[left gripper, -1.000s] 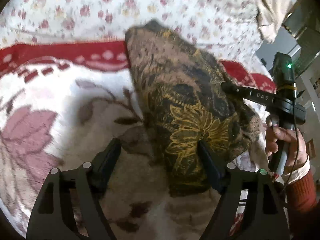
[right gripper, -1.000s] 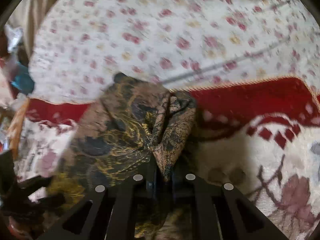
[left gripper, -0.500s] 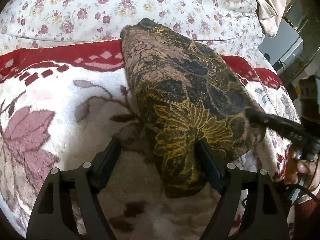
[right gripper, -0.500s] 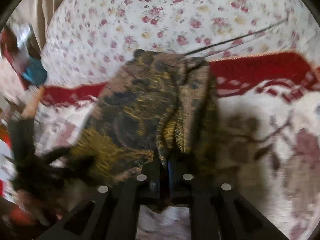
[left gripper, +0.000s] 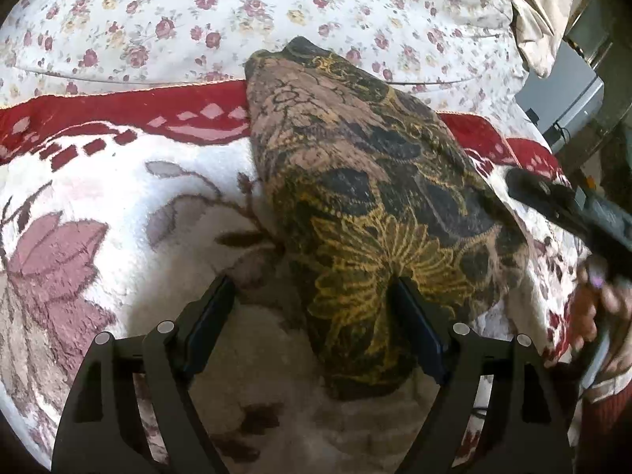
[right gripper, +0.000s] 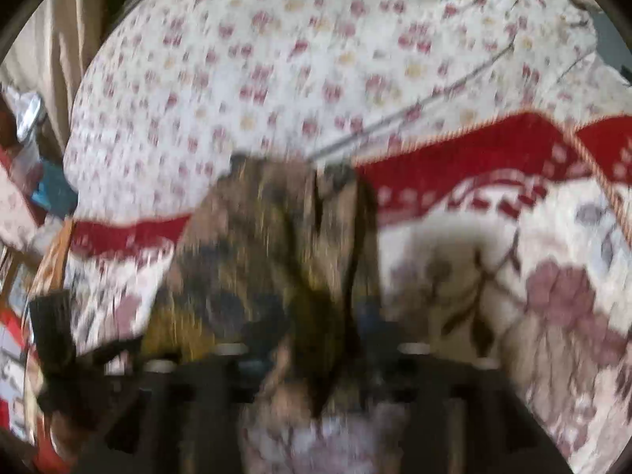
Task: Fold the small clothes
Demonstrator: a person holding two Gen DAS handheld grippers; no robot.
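Patterned garment (left gripper: 379, 213) folded lengthwise on blanket (left gripper: 118, 205), far end at its red border. Left gripper (left gripper: 312, 296) spread wide, empty, straddling garment's near edge. Right gripper (right gripper: 316, 339) just been opening, fold released. Risk: loose fold springing open unpressed.

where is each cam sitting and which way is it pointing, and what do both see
Left wrist: sits on the left gripper, angled down along its wide-open fingers at the folded dark floral garment on the blanket; the right gripper and the hand holding it show at the right edge.
Right wrist: sits on the right gripper, angled down and blurred, its jaws just opened, with the garment's near edge between them; the left gripper shows lower left.
Shared: the garment, the red-bordered blanket and the floral sheet.
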